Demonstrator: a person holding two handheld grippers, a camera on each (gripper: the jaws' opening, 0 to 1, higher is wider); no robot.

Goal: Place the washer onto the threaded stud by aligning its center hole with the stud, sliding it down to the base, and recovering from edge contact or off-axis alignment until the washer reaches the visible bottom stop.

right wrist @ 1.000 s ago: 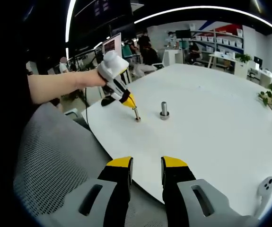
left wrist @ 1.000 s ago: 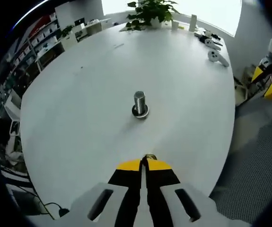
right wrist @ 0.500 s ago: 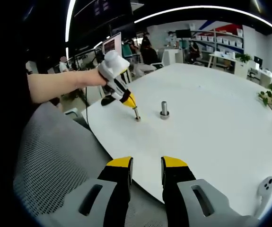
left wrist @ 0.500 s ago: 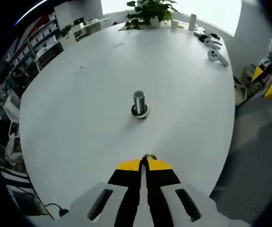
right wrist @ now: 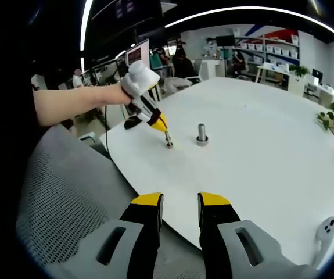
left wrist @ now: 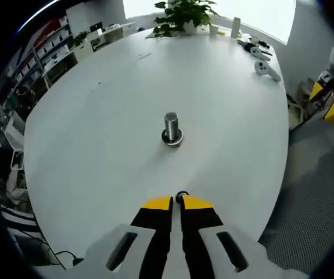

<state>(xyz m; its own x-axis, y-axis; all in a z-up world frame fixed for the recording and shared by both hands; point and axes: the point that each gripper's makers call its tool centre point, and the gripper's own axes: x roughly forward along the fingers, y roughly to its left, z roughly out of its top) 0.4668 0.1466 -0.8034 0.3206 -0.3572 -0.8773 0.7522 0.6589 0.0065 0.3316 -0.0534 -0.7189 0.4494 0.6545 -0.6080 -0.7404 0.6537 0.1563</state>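
Observation:
The threaded stud (left wrist: 171, 127) stands upright on its round base in the middle of the white table (left wrist: 97, 116). My left gripper (left wrist: 176, 201) is on the near side of it, low over the table, shut on a small metal washer (left wrist: 182, 196) held on edge at the jaw tips. In the right gripper view the left gripper (right wrist: 160, 125) points down, with the washer (right wrist: 168, 141) touching or just above the table, a short way left of the stud (right wrist: 201, 134). My right gripper (right wrist: 180, 204) hangs open off the table's near edge, holding nothing.
A potted plant (left wrist: 184, 14) and white controllers (left wrist: 266, 68) sit at the table's far end. Another controller (right wrist: 327, 228) lies near the edge at lower right. A grey mesh chair (right wrist: 68, 197) stands beside the table. Shelves line the room's walls.
The gap between the left jaws looks slightly wider and the washer shows more at the tips. The stud and right gripper have not moved.

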